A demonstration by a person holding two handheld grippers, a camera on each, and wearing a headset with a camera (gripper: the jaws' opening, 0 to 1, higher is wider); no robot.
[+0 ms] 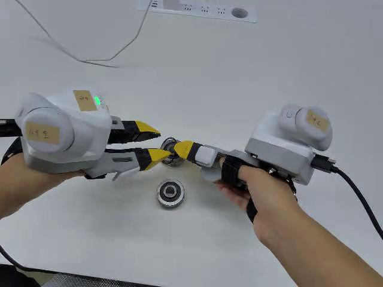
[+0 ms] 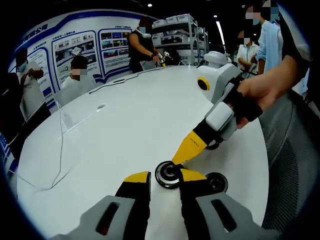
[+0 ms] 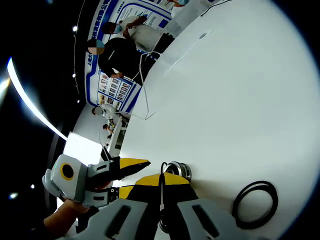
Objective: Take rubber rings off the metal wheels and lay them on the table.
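**Ring being pinched beside a wheel**

Over the white surface (image 1: 239, 72), the left hand-held gripper (image 1: 157, 142) is being held spread, with a metal wheel (image 1: 172, 149) just off its tips. The right hand-held gripper (image 3: 161, 179) is being pressed together on a thin rubber ring (image 3: 161, 167) (right beside that wheel). A second wheel (image 1: 170, 193) and a loose ring (image 3: 256, 197) are lying nearby.

Two grippers stood tip to tip over the table (image 1: 239, 78), the left gripper (image 1: 154, 142) reaching in from the left and the right gripper (image 1: 182, 148) from the right. One metal wheel (image 1: 169, 146) sat between their tips. A second wheel (image 1: 170, 194) lay on the table just before it, nearer the person. A rubber ring (image 3: 260, 183) lay flat on the table beside the right gripper's jaws, apart from the wheels. A power strip (image 1: 197, 9) lay at the far edge, with a cable (image 1: 90, 60) trailing to its left.
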